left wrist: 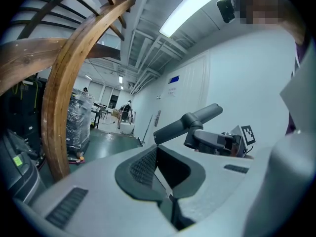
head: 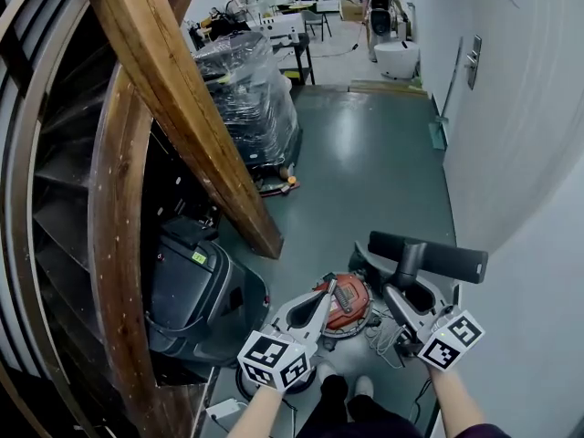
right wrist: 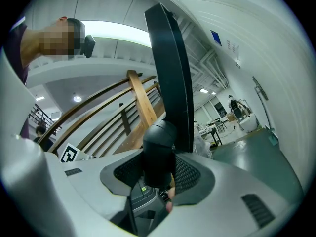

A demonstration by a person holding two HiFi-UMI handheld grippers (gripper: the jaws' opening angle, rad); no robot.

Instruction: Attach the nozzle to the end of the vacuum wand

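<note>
Right gripper (right wrist: 159, 179) is clamped on the floor nozzle (right wrist: 159, 154) at its neck, head standing up. Left gripper (left wrist: 159, 169) has its jaws together, nothing between. I can't spot the wand. I'd find its end, line the neck up and push straight on. Only the head view shows the orange vacuum canister (head: 347, 304) on the floor below.

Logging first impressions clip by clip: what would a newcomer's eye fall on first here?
The dark T-shaped nozzle stands out at lower right, its neck clamped in the right gripper. A big curved wooden stair beam sweeps down the left. A red vacuum shows low in the middle, just past the tip of the shut, empty left gripper.
</note>
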